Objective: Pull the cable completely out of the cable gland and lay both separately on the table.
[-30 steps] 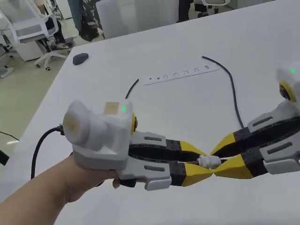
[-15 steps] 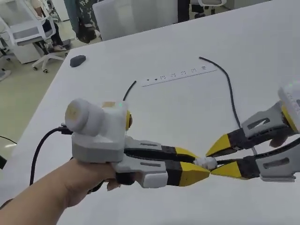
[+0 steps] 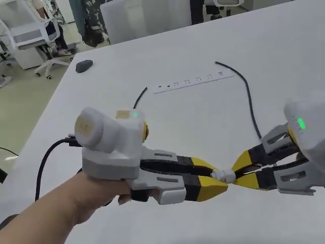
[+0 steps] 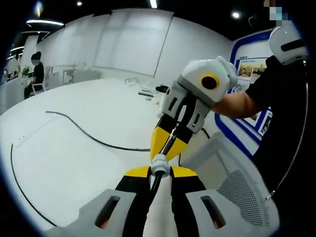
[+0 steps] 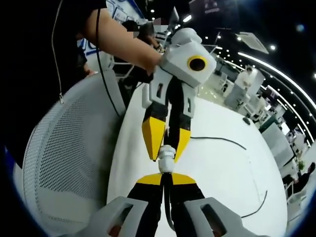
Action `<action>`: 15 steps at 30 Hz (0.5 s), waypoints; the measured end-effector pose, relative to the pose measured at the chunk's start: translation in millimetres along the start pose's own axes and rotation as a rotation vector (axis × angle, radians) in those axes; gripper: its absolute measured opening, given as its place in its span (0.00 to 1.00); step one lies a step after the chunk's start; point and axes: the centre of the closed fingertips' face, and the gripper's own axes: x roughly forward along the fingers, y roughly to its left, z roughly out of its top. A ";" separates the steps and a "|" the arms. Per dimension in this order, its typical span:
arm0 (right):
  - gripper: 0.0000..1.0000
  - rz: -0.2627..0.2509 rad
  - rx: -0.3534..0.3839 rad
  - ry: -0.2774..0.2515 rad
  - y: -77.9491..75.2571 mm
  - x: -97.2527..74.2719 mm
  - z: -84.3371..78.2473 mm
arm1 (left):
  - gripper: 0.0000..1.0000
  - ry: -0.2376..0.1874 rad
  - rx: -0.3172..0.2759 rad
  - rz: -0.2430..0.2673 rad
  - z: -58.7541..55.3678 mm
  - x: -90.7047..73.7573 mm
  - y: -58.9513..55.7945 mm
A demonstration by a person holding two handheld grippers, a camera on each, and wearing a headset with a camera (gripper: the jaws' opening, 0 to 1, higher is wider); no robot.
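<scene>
Now left claw (image 3: 221,179) clamps small white plastic cable gland (image 3: 224,176) as anchor. Just beside gland, right claw (image 3: 236,177) pinches thin black cable (image 5: 168,205) for pull-out.

Can barely see the thin dark cable (image 5: 166,198), it's swallowed between the pinched jaws of the yellow-tipped right gripper (image 3: 236,174), whose white body runs off the head view at 3 o'clock. The long black cord (image 3: 249,101) lying on the white table (image 3: 203,122) ducks behind that gripper, also around 3 o'clock, and the small dark grey lump (image 3: 84,65) at 11 o'clock is too tiny to identify.
</scene>
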 end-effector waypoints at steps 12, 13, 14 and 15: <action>0.00 -0.200 0.176 0.123 -27.3 -39.4 -63.2 | 0.14 -0.078 0.026 0.091 6.8 -8.8 17.8; 0.00 -0.214 0.221 0.135 -27.8 -45.4 -77.6 | 0.14 -0.080 0.026 0.102 5.8 -12.4 20.7; 0.00 -0.233 0.245 0.138 -29.7 -49.8 -86.6 | 0.14 -0.078 0.025 0.109 4.4 -14.3 22.8; 0.00 -0.247 0.270 0.161 -30.3 -54.5 -98.1 | 0.14 -0.074 0.023 0.117 2.5 -15.7 24.6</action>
